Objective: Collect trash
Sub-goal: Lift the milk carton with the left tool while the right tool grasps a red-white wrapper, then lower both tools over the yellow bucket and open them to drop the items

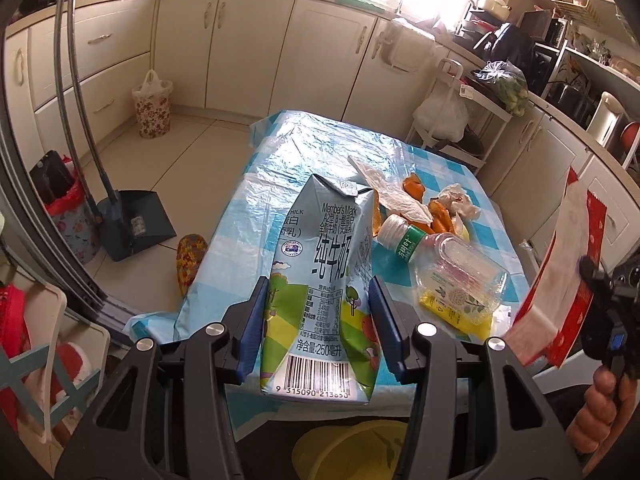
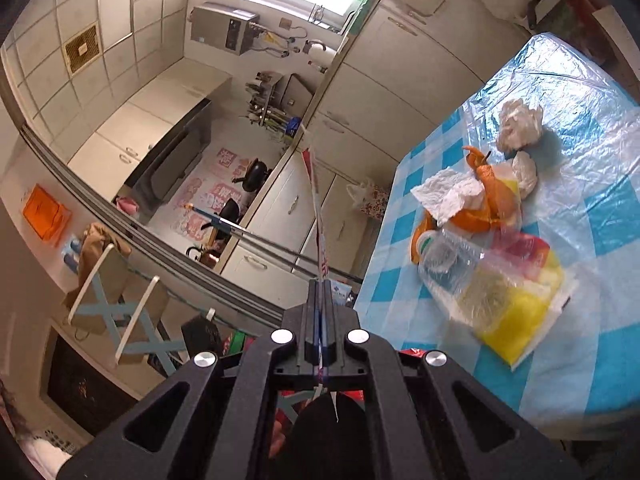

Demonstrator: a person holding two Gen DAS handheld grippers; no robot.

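My left gripper [image 1: 318, 316] is shut on a light blue milk carton [image 1: 324, 264], lifted above the blue checked table [image 1: 256, 200]; its blue pads [image 1: 252, 320] press both sides. My right gripper [image 2: 322, 292] is shut on a flat red and white wrapper [image 2: 316, 200], seen edge on. In the left wrist view that wrapper [image 1: 560, 264] hangs at the far right, with the right gripper [image 1: 592, 280] gripping it. On the table lie a crushed clear plastic bottle [image 1: 452, 268], orange peel [image 1: 416, 190], crumpled tissues [image 1: 460, 200] and a yellow packet [image 1: 456, 312].
A flowered bin [image 1: 152, 108] with a white liner stands on the floor by the cabinets. A dustpan [image 1: 136, 220] and its long handle stand to the left, next to a lined bin [image 1: 64, 208]. A white folding chair [image 1: 52, 340] is at the lower left.
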